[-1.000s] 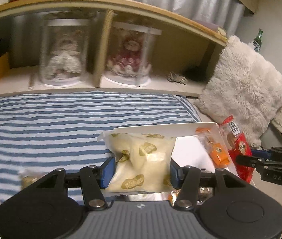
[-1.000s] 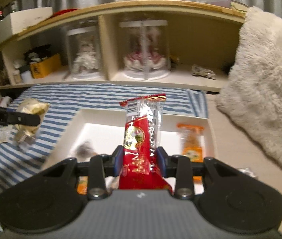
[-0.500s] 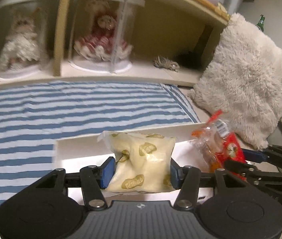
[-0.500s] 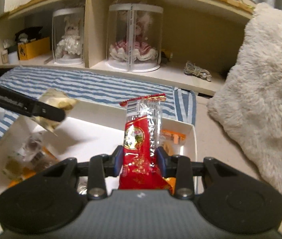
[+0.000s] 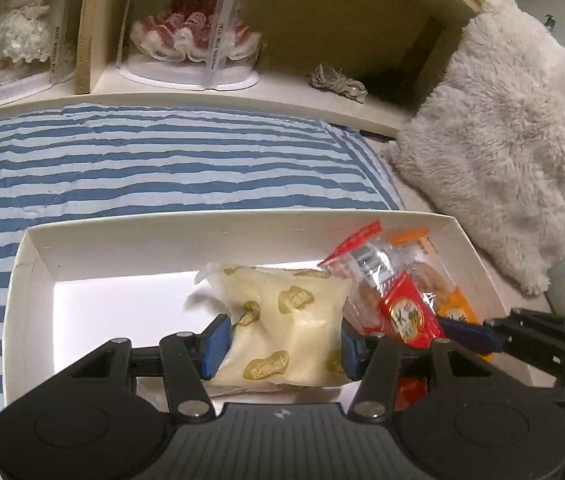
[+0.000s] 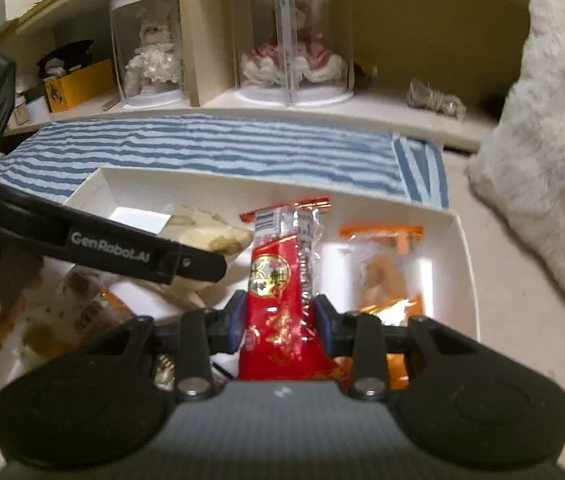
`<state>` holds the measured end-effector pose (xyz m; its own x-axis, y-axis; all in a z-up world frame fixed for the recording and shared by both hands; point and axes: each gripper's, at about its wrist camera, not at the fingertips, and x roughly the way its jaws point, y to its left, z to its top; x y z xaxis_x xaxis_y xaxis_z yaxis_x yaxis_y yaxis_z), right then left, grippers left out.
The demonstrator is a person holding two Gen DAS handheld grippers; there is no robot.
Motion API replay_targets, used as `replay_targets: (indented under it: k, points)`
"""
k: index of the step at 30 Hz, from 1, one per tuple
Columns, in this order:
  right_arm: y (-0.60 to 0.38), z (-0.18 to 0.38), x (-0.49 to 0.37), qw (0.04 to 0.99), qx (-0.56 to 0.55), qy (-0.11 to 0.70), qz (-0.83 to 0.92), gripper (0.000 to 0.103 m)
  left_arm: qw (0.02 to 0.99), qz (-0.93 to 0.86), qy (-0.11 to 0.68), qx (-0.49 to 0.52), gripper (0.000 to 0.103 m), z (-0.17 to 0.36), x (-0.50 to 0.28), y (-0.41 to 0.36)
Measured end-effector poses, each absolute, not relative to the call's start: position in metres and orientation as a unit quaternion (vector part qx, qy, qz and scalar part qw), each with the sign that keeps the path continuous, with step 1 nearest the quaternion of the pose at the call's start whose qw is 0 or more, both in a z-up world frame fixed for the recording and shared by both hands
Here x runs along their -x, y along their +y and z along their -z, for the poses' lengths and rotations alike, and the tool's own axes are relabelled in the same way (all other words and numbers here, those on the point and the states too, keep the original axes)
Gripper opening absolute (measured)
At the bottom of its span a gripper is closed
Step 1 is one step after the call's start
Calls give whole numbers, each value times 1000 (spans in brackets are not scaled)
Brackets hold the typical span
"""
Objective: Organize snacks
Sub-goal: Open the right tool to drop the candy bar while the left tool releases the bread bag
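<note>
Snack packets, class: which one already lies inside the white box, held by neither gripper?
The orange packet lies loose in the white box. The red packet is clamped in the right gripper, the pale yellow packet in the left gripper.

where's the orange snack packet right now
The orange snack packet lies in the right end of the white box, just right of the red packet held in the right gripper.

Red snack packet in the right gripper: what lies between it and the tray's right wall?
An orange snack packet lies there on the white tray floor, per the right wrist view.
</note>
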<state>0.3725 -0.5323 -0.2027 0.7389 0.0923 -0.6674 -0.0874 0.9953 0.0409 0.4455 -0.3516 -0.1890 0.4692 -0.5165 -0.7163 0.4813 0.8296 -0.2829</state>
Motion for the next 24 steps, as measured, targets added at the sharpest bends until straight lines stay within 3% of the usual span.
replay_targets:
  k: [3,20,24]
  points:
    - [-544,205,-375,925,-66,370,-53,42,858,284,428,11,56,188,-444,-353]
    - [-570,199,-361,927,-95,361,-37,45,849,283,445,9,57,186,-444,-368]
    - [-573,196,-356,925,-108,362,-37,45,842,290,455,13,67,184,-441,-368]
